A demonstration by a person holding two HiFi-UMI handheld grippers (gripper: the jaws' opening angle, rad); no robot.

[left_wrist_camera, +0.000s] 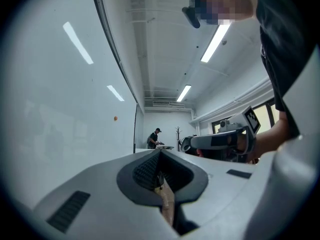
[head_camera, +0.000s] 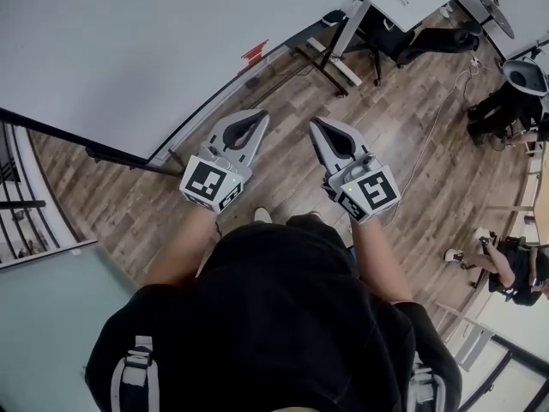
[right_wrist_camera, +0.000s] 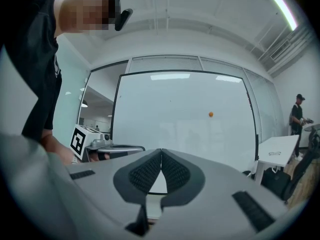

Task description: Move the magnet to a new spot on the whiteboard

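The whiteboard (head_camera: 129, 41) fills our head view from 9 to 12 o'clock, above the wooden floor (head_camera: 283, 187). We hold the left gripper (head_camera: 260, 115) just left of centre, tips toward 1 o'clock, its 2 jaws pressed together with nothing between them. In the left gripper view the magnet (left_wrist_camera: 115, 118), a small orange dot, sits on the board at 10 o'clock from the tips, well apart from them. The right gripper (head_camera: 316, 124) is near the left one without touching it. It points toward 11 o'clock, and its 2 jaws are also squeezed together on nothing. In the right gripper view the magnet lies at 2 o'clock from the tips, in the board's right half. At 3 o'clock 1 person (right_wrist_camera: 298, 115) stands behind a white table (right_wrist_camera: 275, 146).
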